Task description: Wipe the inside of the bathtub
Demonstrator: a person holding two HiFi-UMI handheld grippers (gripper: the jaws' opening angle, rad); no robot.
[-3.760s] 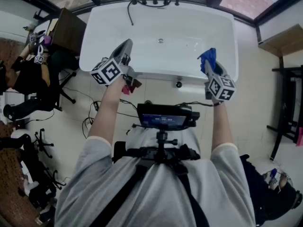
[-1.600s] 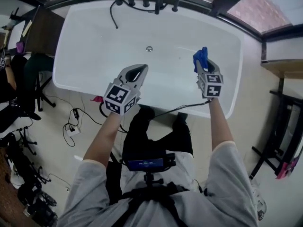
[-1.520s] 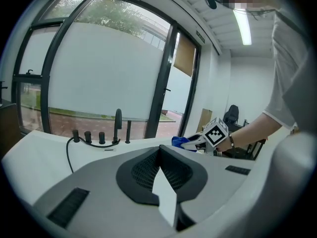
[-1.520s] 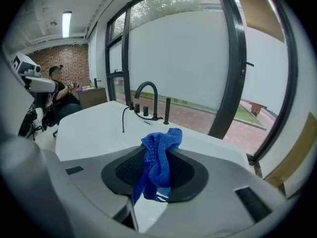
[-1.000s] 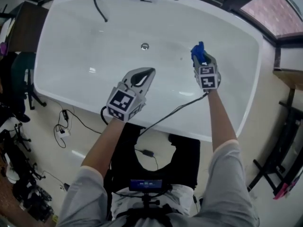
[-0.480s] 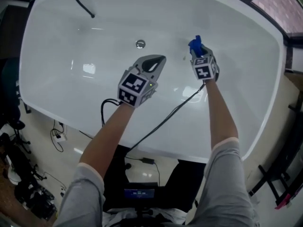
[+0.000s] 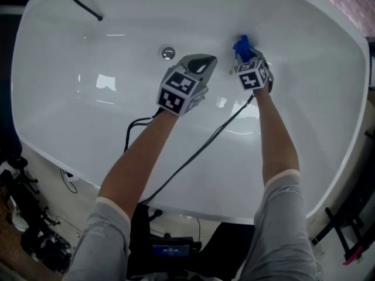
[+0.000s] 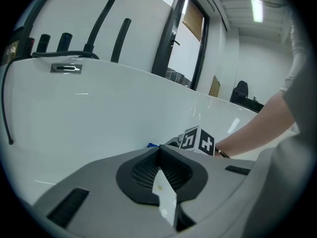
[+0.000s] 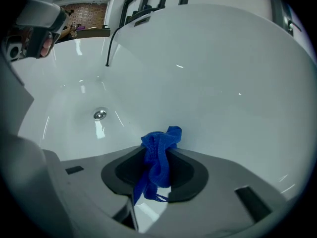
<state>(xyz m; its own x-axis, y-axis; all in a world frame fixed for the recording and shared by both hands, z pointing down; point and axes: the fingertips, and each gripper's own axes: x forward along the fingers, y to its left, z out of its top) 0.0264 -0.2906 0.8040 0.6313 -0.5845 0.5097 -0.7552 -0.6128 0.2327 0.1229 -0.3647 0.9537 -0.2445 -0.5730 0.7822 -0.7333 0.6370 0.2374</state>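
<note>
Right gripper view, lower centre: the right gripper (image 9: 159, 175) clamps a blue cloth (image 9: 159, 145). Pressing it flat against the bathtub (image 9: 223, 83) wall would wipe best. The left gripper (image 7: 201, 63) is closed and empty.

White glossy bathtub (image 7: 70, 127), pale light streaks on walls. Bright blue cloth (image 9: 157, 157), fine knit texture. Left gripper (image 7: 204, 62), right gripper (image 7: 246, 54): light grey shells, black ribbed pads. Marker cubes (image 7: 179, 91): white faces, black square patterns. Silver drain (image 7: 168, 53). Black hose (image 7: 82, 4). Black cable (image 7: 199, 151) across white tub. Grey sleeves (image 7: 108, 239).
</note>
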